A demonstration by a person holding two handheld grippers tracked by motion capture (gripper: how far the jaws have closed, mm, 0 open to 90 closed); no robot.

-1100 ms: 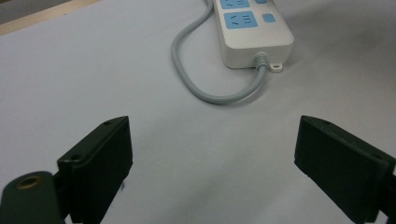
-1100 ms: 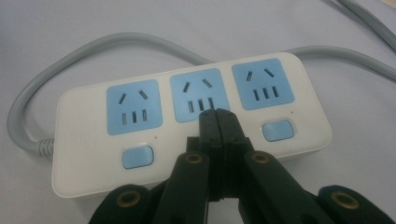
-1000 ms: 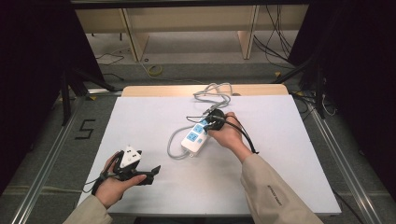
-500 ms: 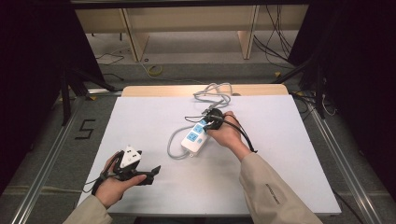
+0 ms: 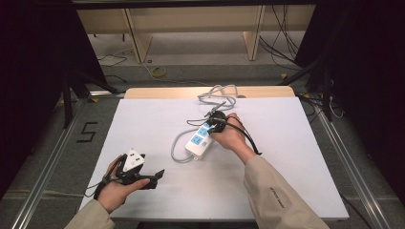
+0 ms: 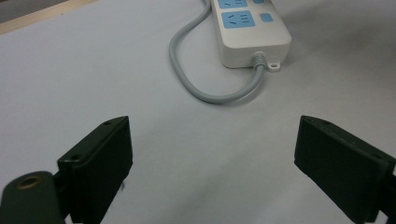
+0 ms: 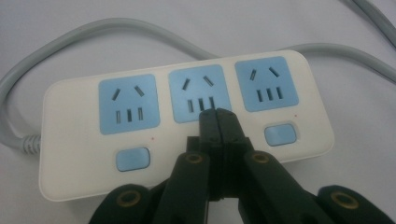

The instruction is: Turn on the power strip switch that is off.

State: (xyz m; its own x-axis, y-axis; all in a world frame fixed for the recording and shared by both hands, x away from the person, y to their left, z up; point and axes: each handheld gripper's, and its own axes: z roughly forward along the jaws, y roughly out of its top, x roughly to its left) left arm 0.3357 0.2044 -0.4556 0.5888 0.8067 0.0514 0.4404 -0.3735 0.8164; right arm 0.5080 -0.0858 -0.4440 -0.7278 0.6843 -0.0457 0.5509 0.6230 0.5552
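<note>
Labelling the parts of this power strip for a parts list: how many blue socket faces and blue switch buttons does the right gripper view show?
Power strip, with the right tongs shut over its middle:
Blue socket faces: 3
Blue switch buttons: 2 in sight; any middle one would be hidden behind the tongs
Total: 5

middle switch hidden behind right gripper (image 7: 217, 114), power strip (image 6: 252, 28) cut off

Light falls evenly from above on the white table (image 5: 286, 157); the surroundings are dark. Shadows are soft, and near jaws look slightly blurred.
</note>
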